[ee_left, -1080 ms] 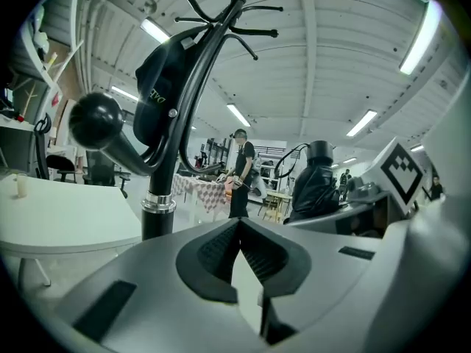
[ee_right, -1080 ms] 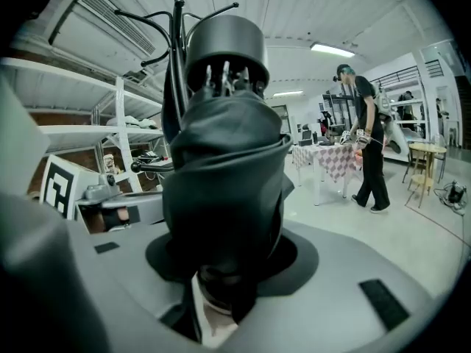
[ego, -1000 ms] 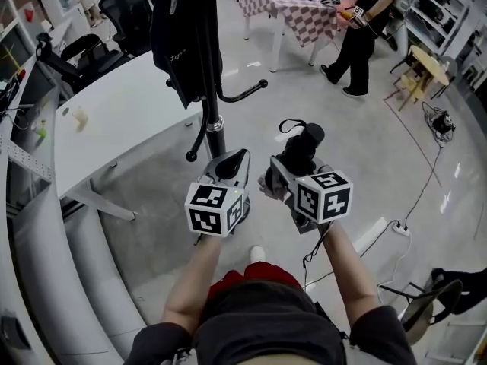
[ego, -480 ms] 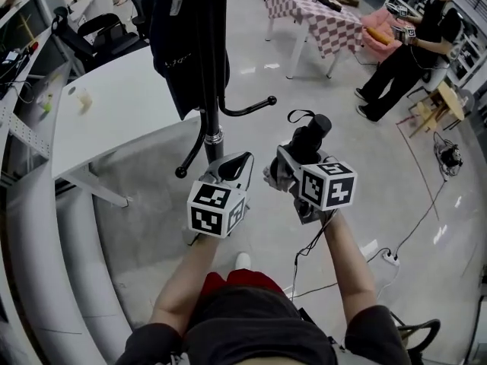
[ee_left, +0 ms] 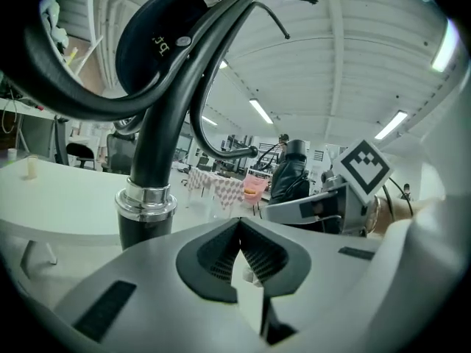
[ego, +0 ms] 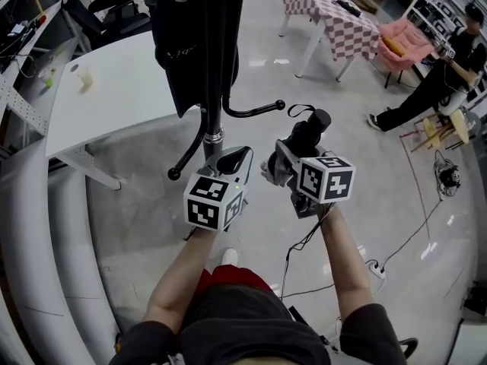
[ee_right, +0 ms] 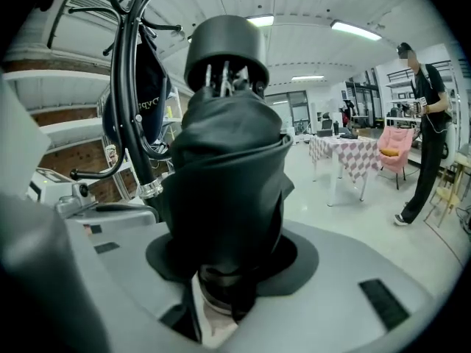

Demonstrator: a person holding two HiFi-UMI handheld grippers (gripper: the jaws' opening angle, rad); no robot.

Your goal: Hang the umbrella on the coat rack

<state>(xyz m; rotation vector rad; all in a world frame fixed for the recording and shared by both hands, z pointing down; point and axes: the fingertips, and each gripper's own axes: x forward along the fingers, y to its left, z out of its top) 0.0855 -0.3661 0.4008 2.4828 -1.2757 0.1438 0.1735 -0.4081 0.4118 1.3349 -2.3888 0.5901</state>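
Over glossy floor (ego: pixel 365 173), the right gripper (ego: pixel 288 162) clamps the umbrella (ego: pixel 308 131), unhung, near the coat rack (ego: pixel 215 90) (left gripper (ego: pixel 237 157) closed, empty).

One camera overhead, two riding low on the grippers

The head view looks steeply down from above the person onto the left gripper (ego: pixel 240 155) and the right gripper (ego: pixel 285 162). The left gripper view looks out along its jaws at the coat rack (ee_left: pixel 151 160) pole close by — the right gripper view is nearly filled by the umbrella (ee_right: pixel 224 168). All three share the coat rack and the checkered table (ego: pixel 338 21) beyond.
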